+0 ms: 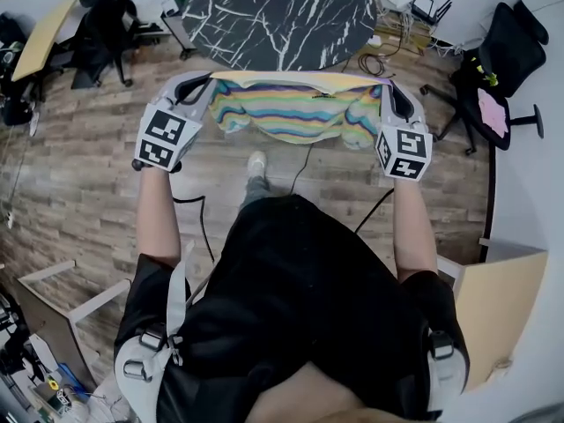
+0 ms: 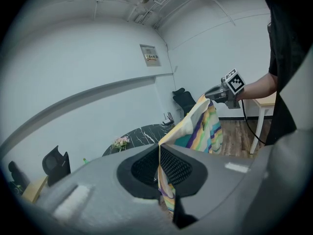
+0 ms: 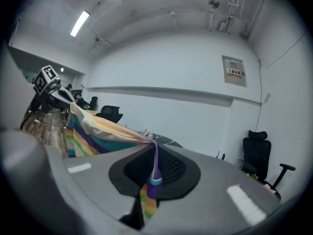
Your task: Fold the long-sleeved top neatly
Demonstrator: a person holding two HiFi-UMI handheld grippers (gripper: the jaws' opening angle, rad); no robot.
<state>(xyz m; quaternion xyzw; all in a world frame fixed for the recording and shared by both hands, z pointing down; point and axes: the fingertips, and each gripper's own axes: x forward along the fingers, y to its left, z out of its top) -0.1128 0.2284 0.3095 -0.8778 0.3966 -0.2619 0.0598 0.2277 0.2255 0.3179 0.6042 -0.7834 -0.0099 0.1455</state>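
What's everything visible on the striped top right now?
The top is soft, thin-looking cloth with wavy stripes in yellow, teal, purple and orange. It hangs in the air, stretched between the two grippers, upper edge taut, the rest sagging and bunched below. The left gripper and right gripper each pinch one end shut. Nothing else seems to touch it; sleeves can't be made out.

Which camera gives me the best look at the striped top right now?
The head view: the striped top hangs spread between the left gripper and right gripper, both shut on its upper edge. Each gripper view shows only a pinched corner and a foreshortened stretch of fabric.
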